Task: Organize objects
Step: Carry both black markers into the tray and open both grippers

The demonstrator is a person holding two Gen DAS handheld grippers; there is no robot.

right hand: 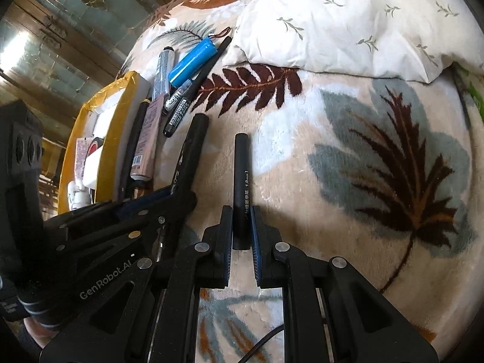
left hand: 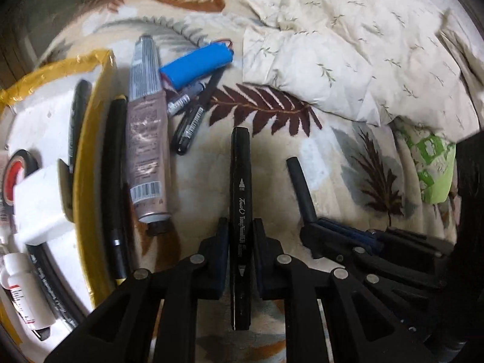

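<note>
My left gripper point(left hand: 241, 227) is shut on a black twin-tip marker point(left hand: 240, 181), which points away from me above the leaf-patterned blanket point(left hand: 348, 157). Just to its right my right gripper point(left hand: 311, 227) grips a plain black pen point(left hand: 299, 184). In the right wrist view that right gripper point(right hand: 242, 214) is shut on the lower end of the black pen point(right hand: 242, 175), and the left gripper point(right hand: 181, 193) holds the marker point(right hand: 195, 139) beside it. A yellow-rimmed box point(left hand: 81, 166) lies at the left.
Beside the box lie a beige tube point(left hand: 145, 139), a blue battery pack point(left hand: 196, 68), a yellow-tipped pen point(left hand: 116, 181) and two more black pens point(left hand: 189, 127). Inside the box are a tape roll point(left hand: 18, 175), a white block point(left hand: 39, 205) and a white bottle point(left hand: 24, 296). A crumpled quilt point(left hand: 363, 45) covers the far right.
</note>
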